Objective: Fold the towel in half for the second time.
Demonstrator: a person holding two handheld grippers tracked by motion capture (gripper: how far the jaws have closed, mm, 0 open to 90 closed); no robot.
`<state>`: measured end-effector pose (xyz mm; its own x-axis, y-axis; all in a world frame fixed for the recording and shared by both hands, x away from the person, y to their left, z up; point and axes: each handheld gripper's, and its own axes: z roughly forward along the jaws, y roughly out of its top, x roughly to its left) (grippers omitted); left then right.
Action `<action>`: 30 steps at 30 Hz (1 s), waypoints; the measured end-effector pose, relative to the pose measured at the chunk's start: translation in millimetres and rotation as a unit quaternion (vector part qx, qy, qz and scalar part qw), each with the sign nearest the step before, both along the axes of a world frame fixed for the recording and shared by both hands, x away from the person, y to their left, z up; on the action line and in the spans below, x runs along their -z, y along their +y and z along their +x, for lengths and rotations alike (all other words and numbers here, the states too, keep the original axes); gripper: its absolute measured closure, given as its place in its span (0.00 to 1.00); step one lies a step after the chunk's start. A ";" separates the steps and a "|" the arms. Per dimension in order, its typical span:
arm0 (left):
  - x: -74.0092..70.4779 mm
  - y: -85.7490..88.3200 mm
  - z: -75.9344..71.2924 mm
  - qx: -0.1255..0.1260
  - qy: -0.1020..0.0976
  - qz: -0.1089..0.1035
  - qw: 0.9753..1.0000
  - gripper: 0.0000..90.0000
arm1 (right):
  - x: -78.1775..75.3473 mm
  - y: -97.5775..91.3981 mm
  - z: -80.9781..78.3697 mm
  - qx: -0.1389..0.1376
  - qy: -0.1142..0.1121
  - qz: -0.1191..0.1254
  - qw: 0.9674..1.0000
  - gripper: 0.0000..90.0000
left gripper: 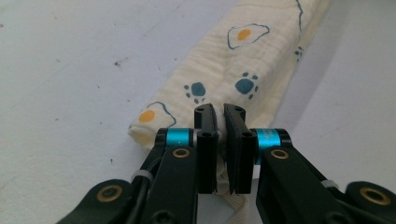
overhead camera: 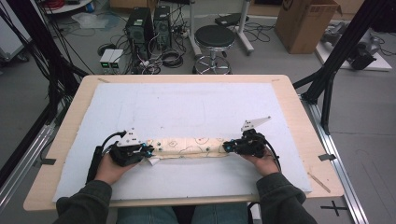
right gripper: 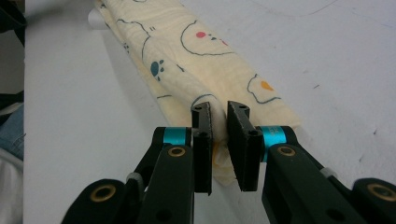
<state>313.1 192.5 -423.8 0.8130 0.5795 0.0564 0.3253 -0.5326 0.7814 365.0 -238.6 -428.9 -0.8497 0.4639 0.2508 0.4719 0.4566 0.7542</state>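
At nine o'clock my left gripper point(overhead camera: 148, 150) pinches the folded cloth's point(overhead camera: 189, 146) end, jaws nearly closed. At three o'clock my right gripper point(overhead camera: 226, 147) pinches the other end, gap slightly wider. The cloth lies on the white mat point(overhead camera: 187, 107); a stool point(overhead camera: 214, 39) stands at twelve.

Cloth point(left gripper: 233, 70): pale yellow, blue paw prints, blue-outlined fried eggs with orange yolks, bear faces with pink dots. Mat point(overhead camera: 187, 107): white. Table point(overhead camera: 299, 107): light wood. Gripper jaws: black, bright blue bands. Sleeves point(overhead camera: 88, 200): dark green.
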 end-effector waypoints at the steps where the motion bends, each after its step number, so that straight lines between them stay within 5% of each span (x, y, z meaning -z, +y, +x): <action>1: 0.5 -0.3 -0.6 0.002 0.000 0.003 1.000 0.93 | 0.1 -0.4 -1.1 0.000 0.002 0.001 1.000 0.88; 6: 9.0 4.0 -3.4 -0.006 0.017 -0.013 1.000 0.91 | 3.0 -1.7 -4.5 -0.001 0.005 0.000 1.000 0.86; 9: 8.2 5.3 -4.6 -0.005 0.021 -0.023 1.000 0.79 | 3.4 -0.1 -5.9 -0.004 0.003 -0.004 1.000 0.83; 13: 5.6 6.6 -6.1 0.006 0.026 -0.043 0.999 0.61 | 2.9 1.5 -7.8 -0.001 0.006 -0.006 1.000 0.69; 16: 0.8 9.0 -8.4 0.019 0.024 -0.074 0.997 0.55 | -1.6 -0.4 -10.2 -0.001 0.002 0.004 1.000 0.58; 19: -5.9 11.6 -9.2 0.020 0.016 -0.084 0.996 0.51 | -11.3 -3.9 -14.5 -0.001 -0.009 0.013 1.000 0.50; 24: -17.5 10.6 -4.5 0.015 0.006 -0.108 0.994 0.55 | -23.8 -6.8 -12.2 0.005 -0.022 0.025 0.999 0.50; 30: -19.2 -9.3 9.4 0.001 0.011 -0.086 0.996 0.67 | -30.1 9.1 0.0 0.007 -0.027 0.021 0.999 0.56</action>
